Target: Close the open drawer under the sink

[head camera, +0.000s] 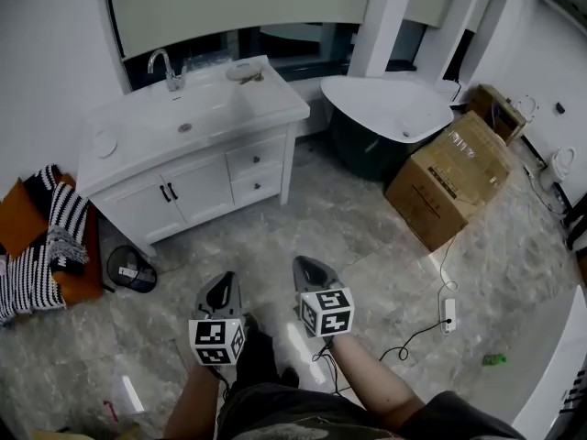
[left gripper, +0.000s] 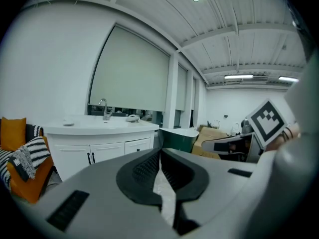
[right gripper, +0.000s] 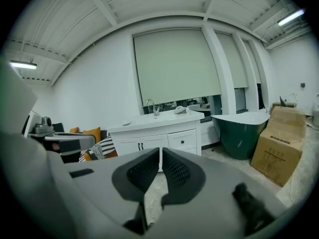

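white vanity [head camera: 197,183] sits upper left; at lower centre my left gripper [head camera: 223,284] and right gripper [head camera: 308,268] are both pressed together, empty.

left gripper [head camera: 223,284] — jaws together, empty | right gripper [head camera: 311,268] — jaws together, empty

The sink cabinet [head camera: 197,186], upper left in the head view, is white, smooth and faintly satin, and its drawer fronts [head camera: 256,170] carry small dark knobs. The faucet [head camera: 163,68] is shiny chrome-like metal. The floor [head camera: 303,218] is glossy marble-look tile. The box [head camera: 449,180] at right is matt brown cardboard. The tub [head camera: 385,99] is smooth, white inside and dark green outside. The striped cushions [head camera: 64,223] at left are woven cloth. The left claw [left gripper: 160,152] and right claw [right gripper: 160,151] are matt grey plastic with black mesh-textured pads [right gripper: 142,172]
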`<move>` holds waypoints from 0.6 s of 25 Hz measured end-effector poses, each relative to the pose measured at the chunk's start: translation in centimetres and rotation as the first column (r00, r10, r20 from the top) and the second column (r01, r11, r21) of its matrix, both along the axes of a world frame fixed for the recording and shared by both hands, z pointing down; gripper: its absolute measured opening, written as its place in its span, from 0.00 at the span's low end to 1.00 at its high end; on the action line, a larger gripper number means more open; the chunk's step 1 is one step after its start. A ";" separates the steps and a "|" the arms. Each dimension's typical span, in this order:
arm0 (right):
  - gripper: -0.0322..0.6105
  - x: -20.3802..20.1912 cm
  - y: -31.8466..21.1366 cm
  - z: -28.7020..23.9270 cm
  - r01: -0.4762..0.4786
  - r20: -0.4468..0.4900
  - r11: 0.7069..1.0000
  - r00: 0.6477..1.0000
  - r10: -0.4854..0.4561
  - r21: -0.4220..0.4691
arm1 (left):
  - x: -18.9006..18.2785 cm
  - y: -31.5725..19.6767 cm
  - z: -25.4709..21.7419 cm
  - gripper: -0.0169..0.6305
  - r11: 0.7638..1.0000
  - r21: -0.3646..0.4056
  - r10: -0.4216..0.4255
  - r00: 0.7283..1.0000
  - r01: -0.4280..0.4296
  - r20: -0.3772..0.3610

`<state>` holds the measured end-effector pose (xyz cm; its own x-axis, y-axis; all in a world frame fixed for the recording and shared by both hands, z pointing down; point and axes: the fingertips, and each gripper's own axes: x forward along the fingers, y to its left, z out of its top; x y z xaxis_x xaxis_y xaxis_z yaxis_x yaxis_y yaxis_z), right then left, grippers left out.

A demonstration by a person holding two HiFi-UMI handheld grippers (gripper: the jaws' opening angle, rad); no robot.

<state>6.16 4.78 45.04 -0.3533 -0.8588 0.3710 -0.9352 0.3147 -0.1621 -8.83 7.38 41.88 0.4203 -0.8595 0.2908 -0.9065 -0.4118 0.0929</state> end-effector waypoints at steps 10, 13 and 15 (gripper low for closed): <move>0.10 -1.8 6.8 -1.8 0.093 -0.029 0.994 0.995 -0.091 0.059 | 0.4 6.9 -1.1 0.06 1.000 0.028 -0.014 1.000 0.015 -0.019; 0.10 -1.8 8.0 -1.7 0.101 -0.020 0.993 0.995 -0.100 0.055 | 0.1 8.1 -1.2 0.06 0.999 0.026 -0.027 0.999 0.028 -0.019; 0.10 -1.8 8.5 -1.6 0.102 -0.013 0.993 0.995 -0.101 0.055 | 0.0 8.6 -1.4 0.06 0.999 0.031 -0.031 0.999 0.032 -0.018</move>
<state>4.36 13.27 43.42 -0.4363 -0.8379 0.3280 -0.8995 0.4163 -0.1328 -8.84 15.95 40.44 0.3979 -0.8810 0.2559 -0.9173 -0.3862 0.0966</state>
